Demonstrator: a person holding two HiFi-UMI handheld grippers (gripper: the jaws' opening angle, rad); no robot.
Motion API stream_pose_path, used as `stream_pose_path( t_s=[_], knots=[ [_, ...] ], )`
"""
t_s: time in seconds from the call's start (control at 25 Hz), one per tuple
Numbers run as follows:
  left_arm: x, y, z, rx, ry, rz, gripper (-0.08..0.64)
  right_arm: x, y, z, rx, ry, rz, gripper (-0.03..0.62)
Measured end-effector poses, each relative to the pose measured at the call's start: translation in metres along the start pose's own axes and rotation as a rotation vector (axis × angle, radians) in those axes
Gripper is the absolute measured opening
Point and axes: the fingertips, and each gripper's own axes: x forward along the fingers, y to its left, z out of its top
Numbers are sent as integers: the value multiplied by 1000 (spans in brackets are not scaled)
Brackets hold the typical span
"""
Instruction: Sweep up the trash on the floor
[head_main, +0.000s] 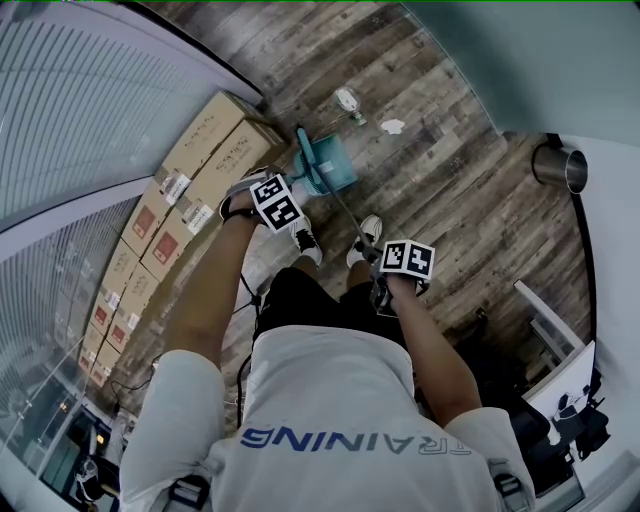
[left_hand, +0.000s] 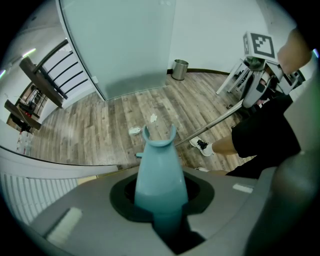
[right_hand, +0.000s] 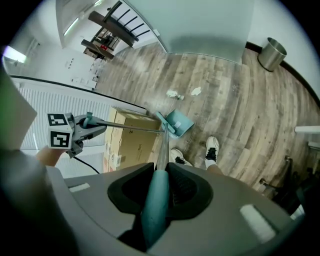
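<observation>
Two white scraps of crumpled paper (head_main: 347, 98) (head_main: 393, 126) lie on the wood floor ahead of the person's shoes. A teal dustpan (head_main: 326, 165) stands on the floor just short of them, with the broom's lower end beside it. My left gripper (head_main: 277, 200) points straight down and is shut on the dustpan's teal handle (left_hand: 159, 165). My right gripper (head_main: 405, 262) is shut on the teal grip of the broom handle (right_hand: 156, 200). The broom's metal pole (right_hand: 163, 147) slants down to the dustpan (right_hand: 178, 123). The paper scraps (right_hand: 172, 93) (right_hand: 196, 91) lie beyond it.
A row of cardboard boxes (head_main: 190, 170) lines the white slatted wall at the left. A metal waste bin (head_main: 558, 165) stands by the right wall. A white frame (head_main: 548, 325) sits at the right. Glass panels close off the far side.
</observation>
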Motion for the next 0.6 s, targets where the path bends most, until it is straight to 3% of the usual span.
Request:
stream_pose_path(
  t_s=[0.32, 0.6],
  knots=[
    [-1, 1, 1, -2, -3, 0, 93, -37, -24, 22, -22, -78, -35, 104],
    [-1, 1, 0, -1, -2, 1, 94, -99, -81, 104, -57, -274, -199, 106]
  ],
)
